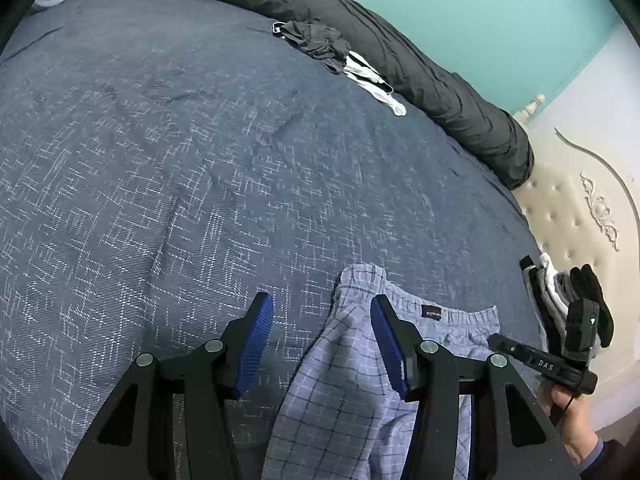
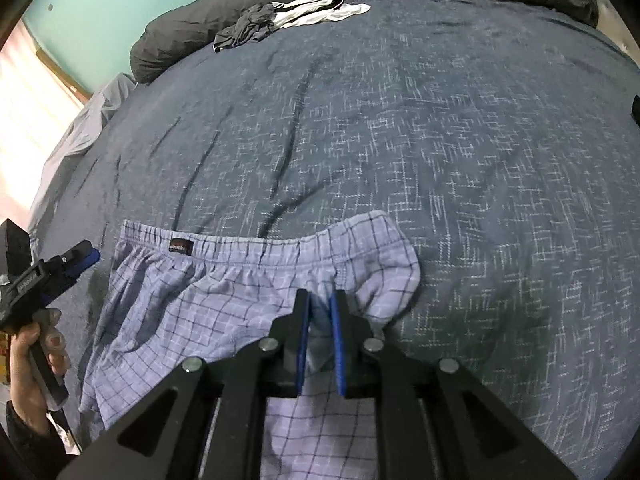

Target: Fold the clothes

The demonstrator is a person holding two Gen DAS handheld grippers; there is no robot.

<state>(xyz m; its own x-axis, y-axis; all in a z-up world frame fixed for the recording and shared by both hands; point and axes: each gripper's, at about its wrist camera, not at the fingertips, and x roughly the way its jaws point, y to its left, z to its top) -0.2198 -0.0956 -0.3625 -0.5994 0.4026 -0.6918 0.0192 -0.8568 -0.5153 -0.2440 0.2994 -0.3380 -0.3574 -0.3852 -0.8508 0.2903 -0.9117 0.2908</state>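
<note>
The checked boxers [image 2: 224,292] lie waistband far, long axis left-right; the right gripper [image 2: 320,344] pinches their right side (left gripper [image 1: 320,344] gapes, unloaded).

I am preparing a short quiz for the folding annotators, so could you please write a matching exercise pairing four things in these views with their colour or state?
Things:
1. checked boxer shorts
2. left gripper
3. right gripper
4. long bolster

Colour or state:
A. dark grey, lying along the far edge of the bed
B. jaws apart, nothing between the pads
C. light blue, spread on the bedspread
D. jaws nearly together, cloth between the pads

Pairs: 1-C, 2-B, 3-D, 4-A
</note>
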